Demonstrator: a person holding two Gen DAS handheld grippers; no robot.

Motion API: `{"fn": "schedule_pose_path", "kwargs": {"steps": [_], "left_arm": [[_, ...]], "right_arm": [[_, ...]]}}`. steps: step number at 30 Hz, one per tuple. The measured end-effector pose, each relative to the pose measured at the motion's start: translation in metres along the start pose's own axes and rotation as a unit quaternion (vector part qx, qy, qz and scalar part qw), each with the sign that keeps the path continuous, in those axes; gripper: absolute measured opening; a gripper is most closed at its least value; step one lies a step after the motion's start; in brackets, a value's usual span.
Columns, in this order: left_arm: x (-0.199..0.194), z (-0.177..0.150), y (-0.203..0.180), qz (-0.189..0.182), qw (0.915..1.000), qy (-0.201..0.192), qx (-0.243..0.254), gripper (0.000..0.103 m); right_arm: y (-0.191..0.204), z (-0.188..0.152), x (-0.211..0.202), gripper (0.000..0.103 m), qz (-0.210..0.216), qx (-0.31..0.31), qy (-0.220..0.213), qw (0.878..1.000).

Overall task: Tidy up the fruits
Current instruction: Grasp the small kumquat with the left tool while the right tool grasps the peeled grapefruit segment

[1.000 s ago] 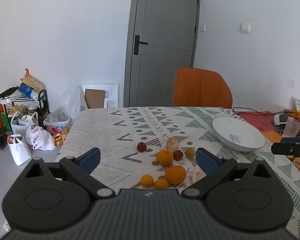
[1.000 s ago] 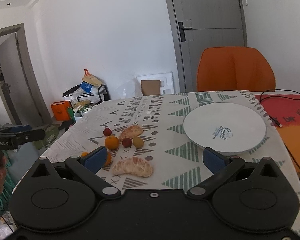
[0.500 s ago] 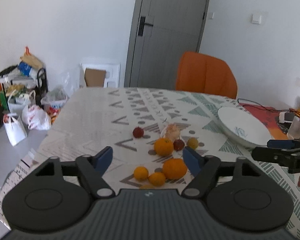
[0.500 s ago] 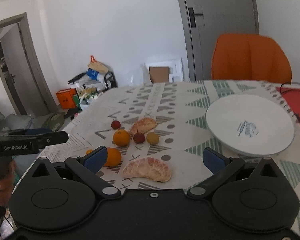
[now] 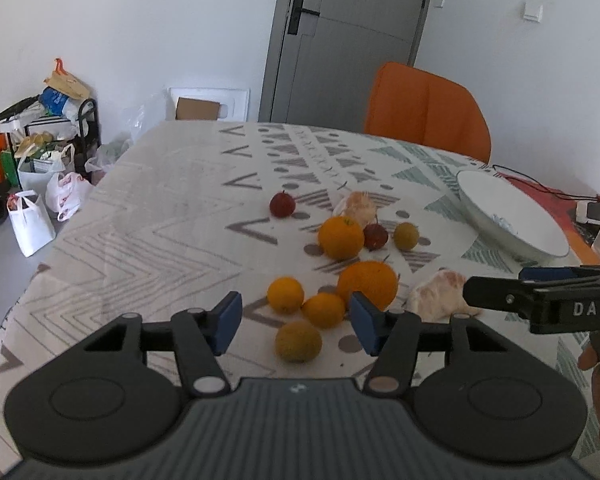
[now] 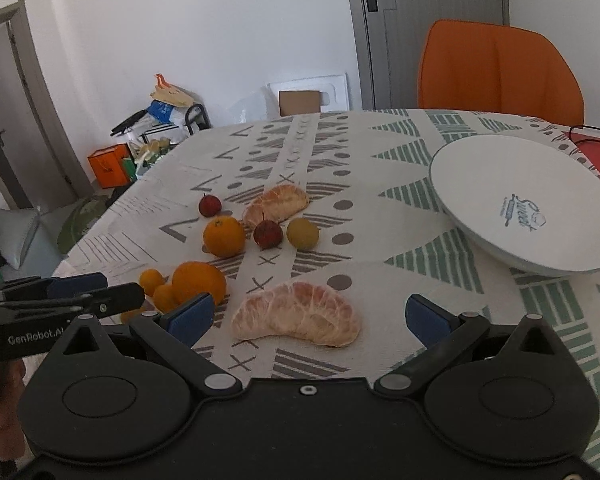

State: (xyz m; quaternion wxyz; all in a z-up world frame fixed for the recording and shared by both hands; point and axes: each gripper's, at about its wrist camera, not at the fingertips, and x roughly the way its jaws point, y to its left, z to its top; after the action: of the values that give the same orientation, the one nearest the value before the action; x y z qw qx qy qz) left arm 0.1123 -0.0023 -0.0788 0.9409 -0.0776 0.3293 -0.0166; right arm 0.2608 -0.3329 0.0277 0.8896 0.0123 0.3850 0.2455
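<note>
Fruit lies scattered on the patterned tablecloth. My left gripper [image 5: 296, 320] is open, its blue pads either side of a cluster of small oranges [image 5: 323, 309] and a yellow-green fruit [image 5: 298, 341]. A large orange [image 5: 367, 285] lies just beyond. My right gripper [image 6: 307, 314] is open wide, just short of a peeled citrus half [image 6: 298, 316]. A second peeled half [image 6: 276, 203], two small red fruits [image 6: 267, 234], an orange [image 6: 224, 236] and a yellow fruit [image 6: 303, 233] lie farther off. A white plate [image 6: 516, 200] stands on the right.
An orange chair [image 5: 426, 114] stands at the table's far side before a grey door [image 5: 340, 36]. Cables and a red mat [image 6: 598, 156] lie beyond the plate. Bags and clutter [image 5: 40, 168] sit on the floor at the left. The table's left edge [image 5: 56, 240] is near.
Both grippers have moved forward and down toward the fruit. The left gripper's jaws have narrowed around the small oranges. The right gripper has neared the peeled citrus half.
</note>
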Motion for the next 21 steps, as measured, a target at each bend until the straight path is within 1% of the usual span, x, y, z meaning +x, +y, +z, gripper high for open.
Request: {"fn": "schedule_pose_path", "kwargs": {"steps": [4,6,7,8,9,10,15,17,21], "left_arm": [[0.006,-0.007,0.001,0.003,0.9999,0.011,-0.001,0.047],[0.010,-0.011,0.001,0.004,0.9998,0.019,0.000,0.040],[0.012,-0.013,0.000,0.005,0.9998,0.022,0.002,0.039],[0.012,-0.015,-0.001,0.009,0.9998,0.015,0.008,0.035],[0.012,-0.015,-0.002,0.014,0.9997,0.015,0.013,0.029],[0.012,-0.016,-0.002,0.019,0.9996,0.013,0.015,0.025],[0.011,-0.014,0.001,0.013,0.9999,0.008,0.002,0.026],[0.010,-0.013,0.002,0.012,0.9999,0.005,0.001,0.026],[0.009,-0.012,0.002,0.007,1.0000,-0.001,-0.003,0.026]], "right_arm": [[0.008,-0.005,0.011,0.103,-0.007,-0.008,0.010,1.000],[0.011,-0.007,0.015,0.103,-0.013,-0.014,0.013,1.000],[0.012,-0.008,0.017,0.103,-0.017,-0.017,0.014,1.000],[0.014,-0.009,0.019,0.103,-0.020,-0.019,0.015,0.999],[0.015,-0.010,0.021,0.103,-0.024,-0.022,0.014,0.999],[0.016,-0.010,0.023,0.103,-0.028,-0.025,0.014,0.999],[0.018,-0.015,0.033,0.103,-0.057,-0.030,0.029,0.997],[0.018,-0.017,0.035,0.103,-0.058,-0.028,0.029,0.998],[0.022,-0.017,0.040,0.103,-0.078,-0.034,0.027,0.996]]}}
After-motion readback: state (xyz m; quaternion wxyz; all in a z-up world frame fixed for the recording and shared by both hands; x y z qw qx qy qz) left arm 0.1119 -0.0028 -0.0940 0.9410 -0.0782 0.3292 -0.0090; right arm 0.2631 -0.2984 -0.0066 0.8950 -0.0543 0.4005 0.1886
